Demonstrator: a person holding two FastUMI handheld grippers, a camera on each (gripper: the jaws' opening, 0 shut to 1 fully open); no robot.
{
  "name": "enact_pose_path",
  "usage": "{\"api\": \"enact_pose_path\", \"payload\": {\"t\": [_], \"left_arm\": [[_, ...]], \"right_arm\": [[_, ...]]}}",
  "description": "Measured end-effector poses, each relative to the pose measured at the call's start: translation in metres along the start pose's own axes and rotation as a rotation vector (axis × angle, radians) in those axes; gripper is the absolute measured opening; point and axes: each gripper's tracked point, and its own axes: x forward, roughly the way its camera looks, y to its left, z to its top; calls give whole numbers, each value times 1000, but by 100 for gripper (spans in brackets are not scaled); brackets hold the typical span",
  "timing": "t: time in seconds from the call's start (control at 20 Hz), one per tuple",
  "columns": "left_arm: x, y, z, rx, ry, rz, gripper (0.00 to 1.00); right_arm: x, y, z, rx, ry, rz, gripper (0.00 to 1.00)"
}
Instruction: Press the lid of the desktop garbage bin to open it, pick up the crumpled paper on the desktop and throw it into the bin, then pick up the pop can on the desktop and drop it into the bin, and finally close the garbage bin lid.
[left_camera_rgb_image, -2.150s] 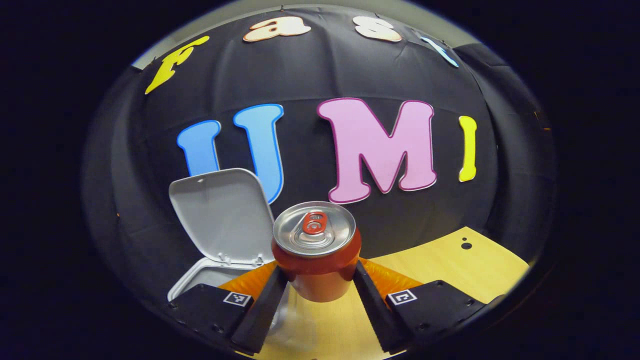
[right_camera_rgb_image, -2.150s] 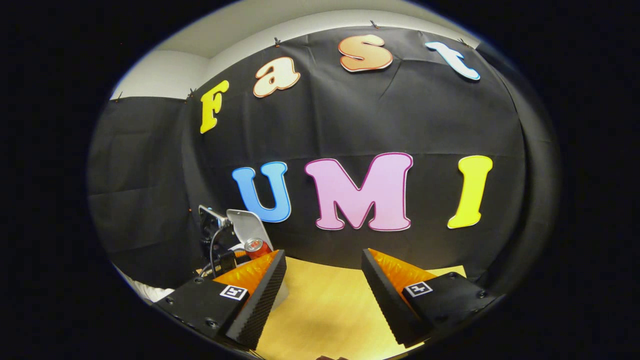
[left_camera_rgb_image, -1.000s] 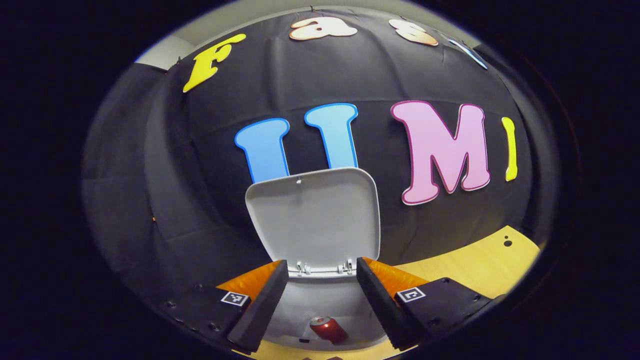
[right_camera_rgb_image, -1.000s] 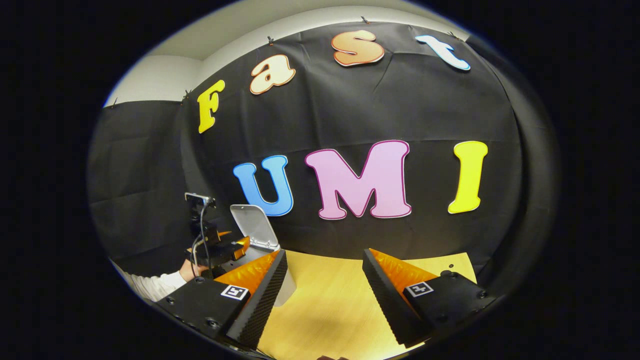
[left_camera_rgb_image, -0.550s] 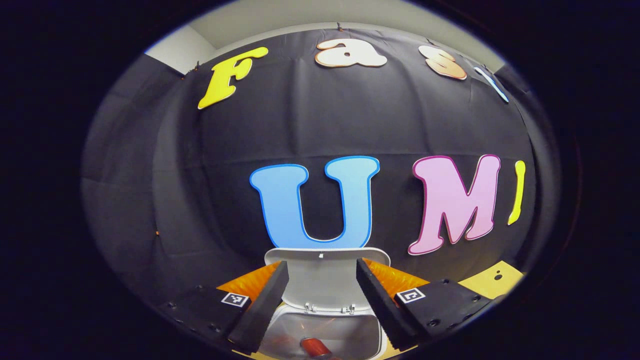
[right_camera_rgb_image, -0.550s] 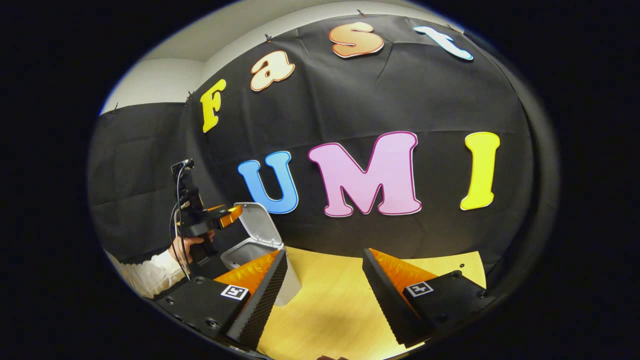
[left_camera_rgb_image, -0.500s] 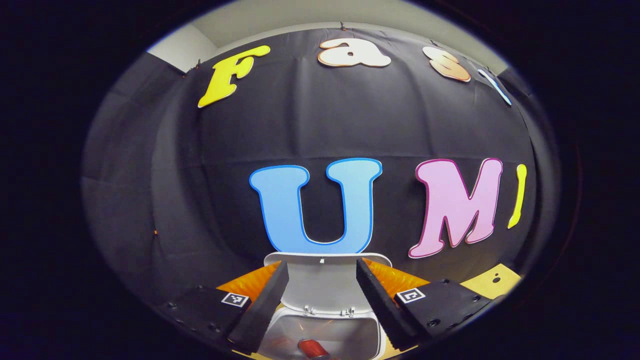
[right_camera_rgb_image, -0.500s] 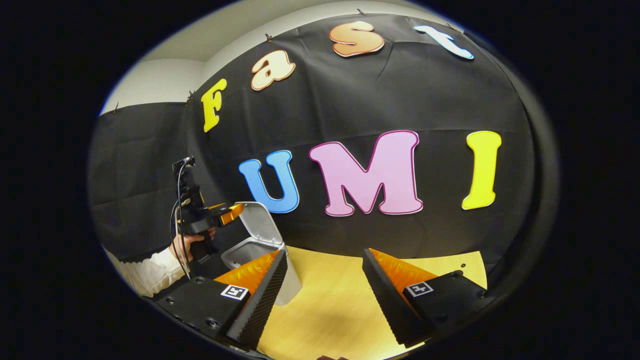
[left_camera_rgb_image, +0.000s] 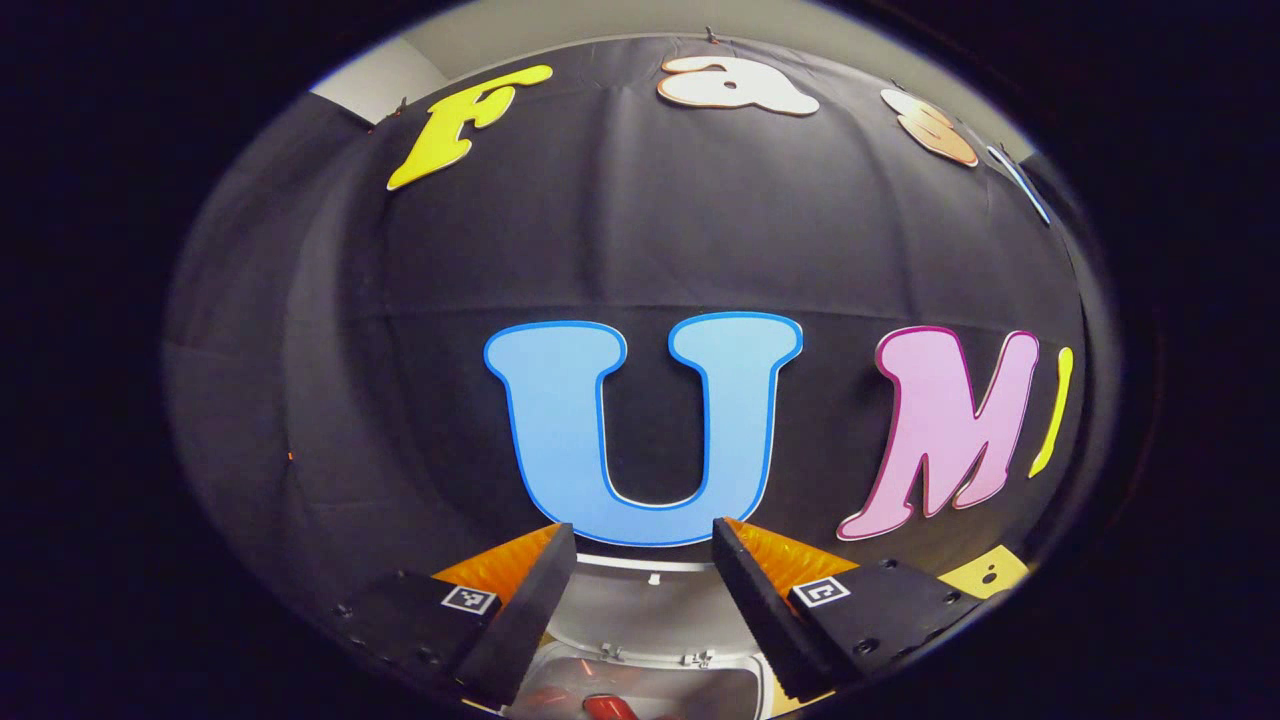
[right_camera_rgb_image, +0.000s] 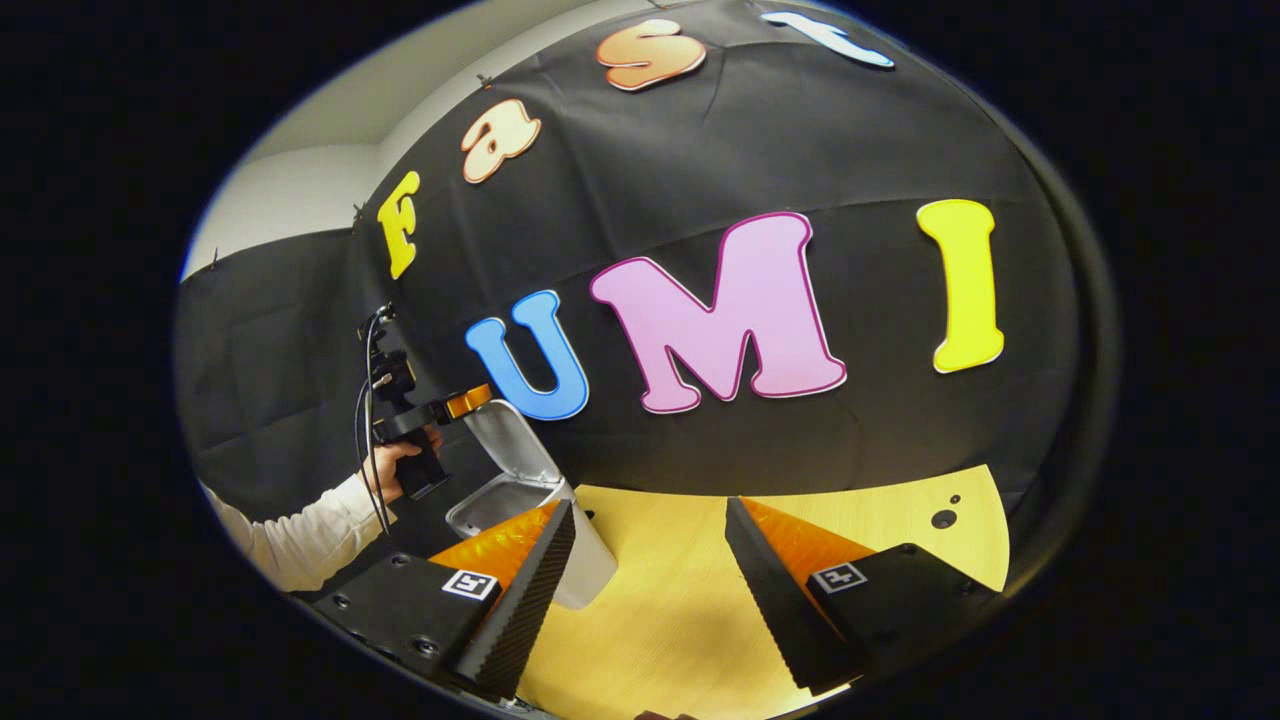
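A pale wooden desktop (right_camera_rgb_image: 690, 600) with small dark holes (right_camera_rgb_image: 944, 518) meets the black cloth wall (right_camera_rgb_image: 700, 450).

Black cloth (right_camera_rgb_image: 760, 130) hangs right across the back of the booth, creased in long folds and clipped along its top edge, and it wraps round the left side too. Above it there's a strip of pale plain wall (right_camera_rgb_image: 290, 205) meeting at a corner up on the left, evenly lit. Down below, a light wooden tabletop (right_camera_rgb_image: 690, 590) runs up to the cloth, with a couple of small dark holes near its far right corner.
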Motion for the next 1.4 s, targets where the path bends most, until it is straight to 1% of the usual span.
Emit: {"api": "enact_pose_path", "payload": {"t": [0.1,0.25,0.3,0.35,0.55,0.75,0.85,1.0,1.15,1.25,1.4], "left_arm": [[1,4,-7,32,32,-3,92],[5,0,-12,19,58,-22,95],[1,1,-13,19,73,-20,94],[-3,1,-15,19,86,-25,98],[-37,7,-28,24,166,-41,99],[-80,14,-62,38,317,-52,99],[-94,19,-77,39,367,-50,99],[-108,22,-108,62,454,-49,96],[-115,20,-141,53,560,-61,97],[-120,22,-155,31,608,-68,97],[-127,19,-177,43,706,-94,98]], "right_arm": [[-2,-4,-3,0,5,-13,98],[-6,-3,-2,-28,1,-22,98],[-8,-2,-3,-36,-2,-24,98],[-8,0,-3,-38,-3,-22,98],[-8,13,-9,-46,5,-4,98],[-7,27,-14,-46,6,27,97],[-4,32,-16,-40,7,37,98],[-1,39,-19,-41,10,53,98],[-2,42,-25,-53,18,62,98],[-5,41,-28,-51,29,62,98],[-10,37,-28,-50,26,52,98]]}}
